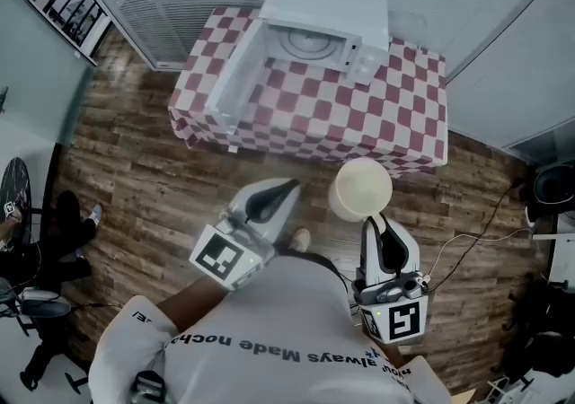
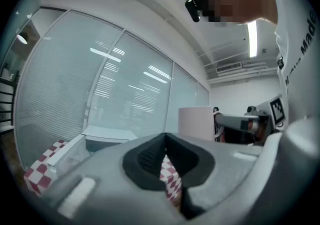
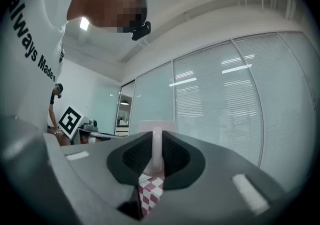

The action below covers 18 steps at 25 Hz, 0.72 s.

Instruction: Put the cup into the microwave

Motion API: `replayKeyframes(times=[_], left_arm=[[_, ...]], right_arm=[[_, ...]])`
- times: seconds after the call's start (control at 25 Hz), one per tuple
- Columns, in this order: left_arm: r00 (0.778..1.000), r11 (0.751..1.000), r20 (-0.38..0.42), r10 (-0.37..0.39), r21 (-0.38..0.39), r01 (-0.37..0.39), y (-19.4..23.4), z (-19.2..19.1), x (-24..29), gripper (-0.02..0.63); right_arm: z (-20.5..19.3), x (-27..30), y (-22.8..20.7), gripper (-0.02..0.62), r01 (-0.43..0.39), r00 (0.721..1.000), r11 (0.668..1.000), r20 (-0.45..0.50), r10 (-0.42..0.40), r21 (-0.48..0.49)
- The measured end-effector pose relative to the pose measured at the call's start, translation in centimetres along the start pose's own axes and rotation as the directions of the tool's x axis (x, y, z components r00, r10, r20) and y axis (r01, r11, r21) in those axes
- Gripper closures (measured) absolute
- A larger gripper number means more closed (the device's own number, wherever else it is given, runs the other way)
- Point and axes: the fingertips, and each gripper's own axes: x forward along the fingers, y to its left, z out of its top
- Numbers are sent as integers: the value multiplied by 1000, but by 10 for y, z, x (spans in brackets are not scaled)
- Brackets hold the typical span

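Your right gripper (image 1: 375, 219) pinches the cup (image 1: 359, 188) by its handle to hold it upright in the air, well short of the open microwave (image 1: 316, 34), while your left gripper (image 1: 289, 184) hangs empty, jaws pressed together.

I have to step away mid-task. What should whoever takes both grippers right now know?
Left gripper: jaws shut, nothing in them.
Right gripper: jaws shut on the handle of the cup, which is in the air over the floor, short of the table.
Microwave: on the table, door swung open, nothing seen inside.
Done: cup gripped, door open.
Left: carry the cup in, set it down, release.
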Motion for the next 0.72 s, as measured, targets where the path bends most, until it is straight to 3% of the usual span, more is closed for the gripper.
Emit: replayKeyframes(times=[0.72], left_arm=[[999, 999, -19, 32, 0, -32, -14, -16, 55, 606]], right_arm=[[-14, -2, -61, 552, -34, 999, 999, -20, 34, 21]])
